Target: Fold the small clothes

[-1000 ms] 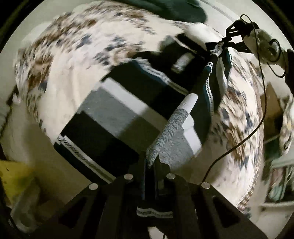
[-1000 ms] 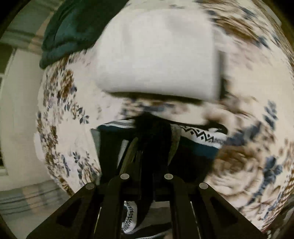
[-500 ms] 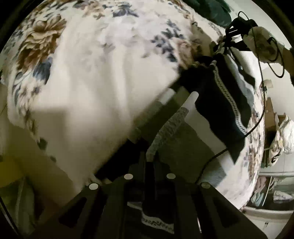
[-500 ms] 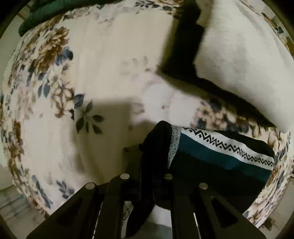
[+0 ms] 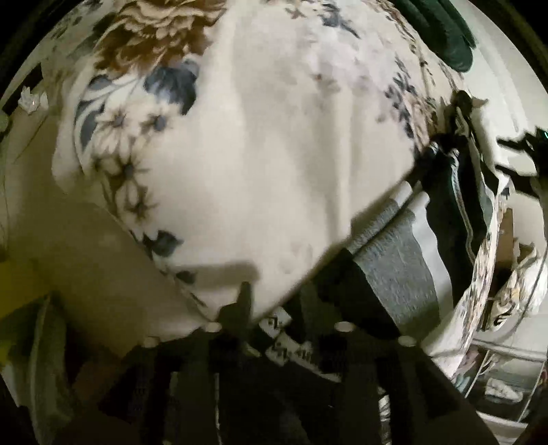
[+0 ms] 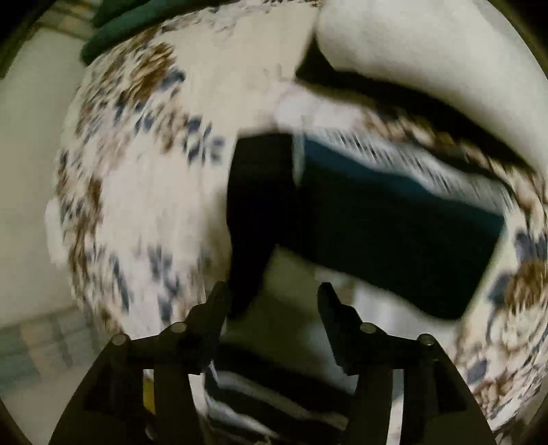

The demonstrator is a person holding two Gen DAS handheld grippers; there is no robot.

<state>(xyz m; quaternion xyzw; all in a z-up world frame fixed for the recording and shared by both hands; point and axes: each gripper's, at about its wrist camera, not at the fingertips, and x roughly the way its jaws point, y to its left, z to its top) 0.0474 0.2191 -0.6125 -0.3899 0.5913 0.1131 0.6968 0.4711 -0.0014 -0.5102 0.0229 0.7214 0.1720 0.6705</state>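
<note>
left wrist view: the left tool (image 5: 279,308), low in the frame, is opening, its jaws apart with the striped garment's (image 5: 394,270) patterned hem between them; the cloth runs to the right over the floral blanket (image 5: 239,154).

right wrist view: the right tool (image 6: 272,301) is opening, jaws wide and pressing nothing; the garment (image 6: 376,219) lies centre-right, blurred.

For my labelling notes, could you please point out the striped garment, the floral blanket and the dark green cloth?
striped garment (image 6: 394,219): right wrist view, dark teal band.
floral blanket (image 5: 274,154): left wrist view, plain white middle.
dark green cloth (image 5: 441,30): left wrist view, folded edge.
</note>
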